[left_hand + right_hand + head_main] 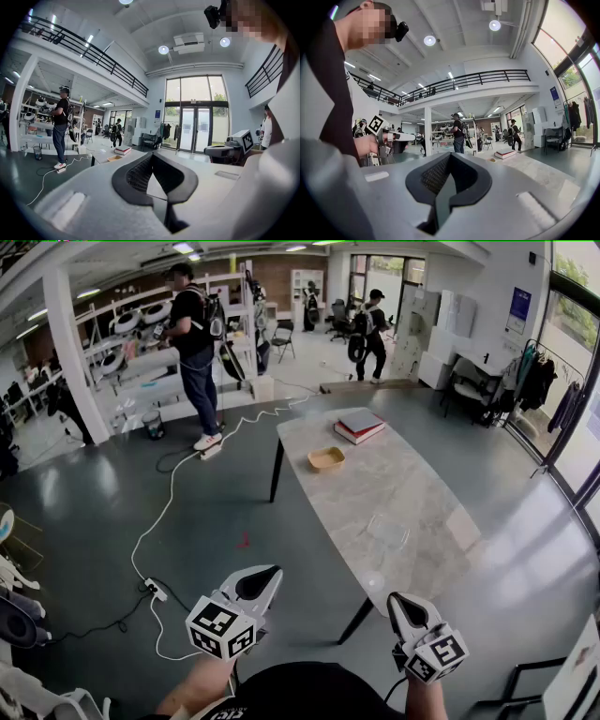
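Observation:
In the head view both grippers are held low, close to my body. My left gripper point(263, 579) hangs over the dark floor, left of the table's near corner; its jaws are shut with nothing between them. My right gripper point(404, 604) is just at the near end of the marble table point(394, 507), also shut and empty. Far along the table lie a stack of books point(359, 425) and a small yellow tray point(326, 459). In the left gripper view the left gripper point(157, 176) shows closed pads. The right gripper point(447, 180) shows the same in the right gripper view.
A white cable point(169, 507) runs across the floor to a power strip point(154, 590). One person point(195, 343) stands by shelving at the back left, another point(370, 329) walks farther back. A clothes rack point(539, 381) is at the right, a dark chair frame point(525, 685) at the bottom right.

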A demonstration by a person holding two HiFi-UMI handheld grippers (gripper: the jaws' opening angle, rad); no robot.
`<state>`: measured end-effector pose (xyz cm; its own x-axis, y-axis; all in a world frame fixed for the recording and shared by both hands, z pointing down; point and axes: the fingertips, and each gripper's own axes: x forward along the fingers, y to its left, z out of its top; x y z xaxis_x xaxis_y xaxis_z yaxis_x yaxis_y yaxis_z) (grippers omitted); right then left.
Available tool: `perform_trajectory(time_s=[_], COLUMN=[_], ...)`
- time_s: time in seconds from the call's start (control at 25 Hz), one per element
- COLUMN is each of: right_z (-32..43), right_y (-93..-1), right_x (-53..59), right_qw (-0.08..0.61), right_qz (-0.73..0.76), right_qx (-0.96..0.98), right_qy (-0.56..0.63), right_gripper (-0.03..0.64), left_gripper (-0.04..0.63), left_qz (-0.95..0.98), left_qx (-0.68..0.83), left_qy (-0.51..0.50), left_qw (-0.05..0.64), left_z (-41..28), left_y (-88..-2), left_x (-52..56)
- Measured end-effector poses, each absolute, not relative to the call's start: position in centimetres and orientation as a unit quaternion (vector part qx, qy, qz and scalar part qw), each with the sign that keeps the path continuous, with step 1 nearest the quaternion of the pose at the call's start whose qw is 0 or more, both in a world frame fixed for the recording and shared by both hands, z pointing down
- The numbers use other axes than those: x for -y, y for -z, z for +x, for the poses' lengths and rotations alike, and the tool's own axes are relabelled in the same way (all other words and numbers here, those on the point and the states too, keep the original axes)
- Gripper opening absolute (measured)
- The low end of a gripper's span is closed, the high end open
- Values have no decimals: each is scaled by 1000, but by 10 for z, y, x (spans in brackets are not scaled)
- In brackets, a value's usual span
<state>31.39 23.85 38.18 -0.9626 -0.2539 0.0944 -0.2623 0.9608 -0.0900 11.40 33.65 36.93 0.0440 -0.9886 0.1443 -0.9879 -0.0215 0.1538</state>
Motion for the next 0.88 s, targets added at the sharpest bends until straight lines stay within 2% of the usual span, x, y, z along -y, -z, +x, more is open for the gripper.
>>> perform_trajectory(time_s=[0.88], right_z=[262], right_y=[-418], right_x=[-290], right_qw=[66], right_qz=[117], right_qx=[985], right_qy=[-106], right_gripper=[0], left_gripper=[5], left_qz=[706], left_qx=[694], left_qy=[3], left_qw=[143], left_z=[69], left_y=[-406], left_x=[-389])
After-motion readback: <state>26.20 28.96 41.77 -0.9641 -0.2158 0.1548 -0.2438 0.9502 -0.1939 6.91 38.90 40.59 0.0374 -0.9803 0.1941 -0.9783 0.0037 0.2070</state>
